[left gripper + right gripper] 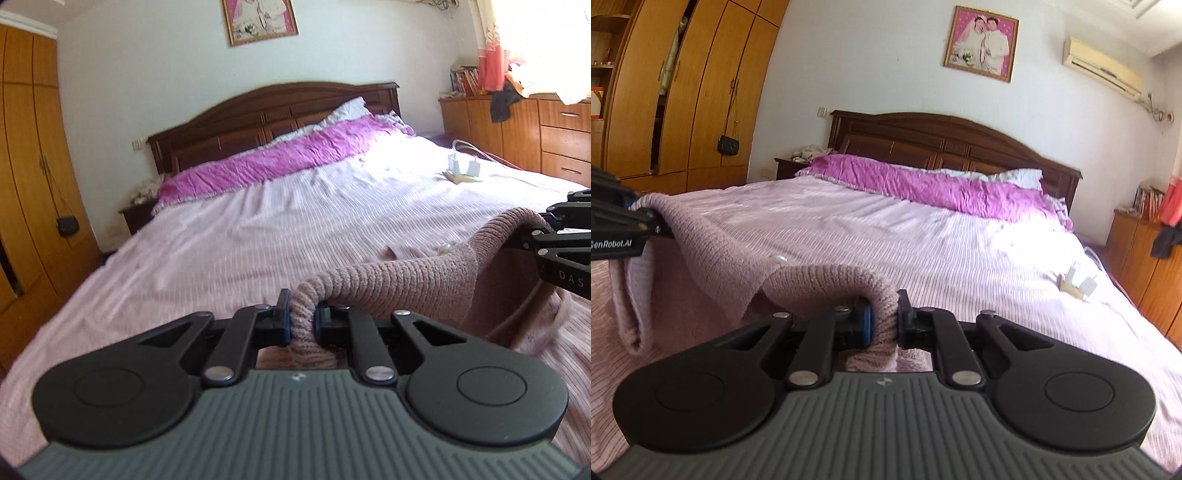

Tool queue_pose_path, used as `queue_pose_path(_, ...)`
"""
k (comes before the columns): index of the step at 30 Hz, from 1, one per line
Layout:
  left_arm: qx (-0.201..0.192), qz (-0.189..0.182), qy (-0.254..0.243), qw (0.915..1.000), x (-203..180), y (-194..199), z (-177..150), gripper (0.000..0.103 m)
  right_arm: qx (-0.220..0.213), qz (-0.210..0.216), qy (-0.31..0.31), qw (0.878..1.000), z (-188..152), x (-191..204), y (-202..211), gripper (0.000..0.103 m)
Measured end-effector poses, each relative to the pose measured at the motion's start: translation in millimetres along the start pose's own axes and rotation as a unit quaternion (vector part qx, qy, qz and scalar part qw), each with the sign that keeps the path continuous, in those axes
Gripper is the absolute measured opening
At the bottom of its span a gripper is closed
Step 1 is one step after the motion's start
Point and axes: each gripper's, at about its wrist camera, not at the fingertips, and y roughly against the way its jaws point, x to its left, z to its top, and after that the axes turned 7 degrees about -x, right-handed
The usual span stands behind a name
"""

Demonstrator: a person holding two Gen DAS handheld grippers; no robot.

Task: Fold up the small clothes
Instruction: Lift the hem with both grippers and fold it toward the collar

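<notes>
- While both tools are raised over a wide bed point(258, 236), a dusty-pink knitted garment point(424, 269) hangs stretched between them, lifted off the pale pink striped bedspread point(886, 229).
- Left gripper point(302, 321): its two black fingers are clamped tight on a ribbed edge of the knit, which bunches up between the blue-edged pads.
- Right gripper point(882, 321): likewise pinched closed on a thick ribbed fold of the same garment.
- A small pearl-like button point(777, 259) sits on the knit near the middle of the span.
- In the right wrist view, one loose part of the garment droops down at the left, below the left tool.
- Farther back lie a magenta pillow cover point(923, 184) and a dark wooden headboard point(942, 140).
- Small white objects point(463, 168) rest on the bedspread, well apart from the garment; what they are is unclear.
- Wooden wardrobes point(683, 92) stand along one wall.
</notes>
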Motion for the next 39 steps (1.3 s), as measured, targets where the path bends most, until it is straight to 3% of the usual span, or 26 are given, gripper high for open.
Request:
queue_pose_path(5, -0.006, 0.017, 0.007, 0.9998, 8, -48, 13, 0.013, -0.004, -0.01, 0.015, 1.0, 15, -8, -53, 0.013)
queue_pose_path(10, 0.011, 0.028, 0.005, 0.9995, 6, -106, 10, 0.013, 0.02, -0.016, 0.022, 0.999, 11, -13, -120, 0.013)
queue_pose_path(20, 0.109, 0.011, 0.013, 0.9939, 6, -202, -47, 0.016, 0.136, 0.001, -0.012, 0.991, -61, -16, -221, 0.015)
queue_pose_path(23, 0.132, 0.012, 0.011, 0.9911, 6, -213, -62, 0.026, 0.13, -0.002, -0.009, 0.991, -72, -12, -226, 0.028)
queue_pose_path(25, 0.131, 0.038, 0.001, 0.9906, 5, -212, -64, 0.05, 0.129, -0.008, -0.012, 0.992, -73, -14, -226, 0.037)
queue_pose_path(26, 0.131, 0.049, -0.006, 0.9902, 5, -211, -62, 0.053, 0.128, -0.011, -0.017, 0.992, -73, -17, -225, 0.039)
queue_pose_path(28, 0.135, 0.051, -0.006, 0.9895, 8, -205, -58, 0.057, 0.129, -0.012, -0.033, 0.991, -71, -24, -219, 0.053)
queue_pose_path(30, 0.139, 0.042, 0.011, 0.9894, 15, -197, -52, 0.06, 0.129, -0.005, -0.058, 0.99, -67, -33, -206, 0.06)
queue_pose_path(34, 0.141, 0.043, 0.021, 0.9889, 24, -178, -43, 0.075, 0.116, 0.005, -0.085, 0.99, -58, -42, -171, 0.064)
queue_pose_path(39, 0.13, 0.035, 0.026, 0.9906, 27, -148, -36, 0.076, 0.098, 0.012, -0.077, 0.992, -51, -41, -130, 0.065)
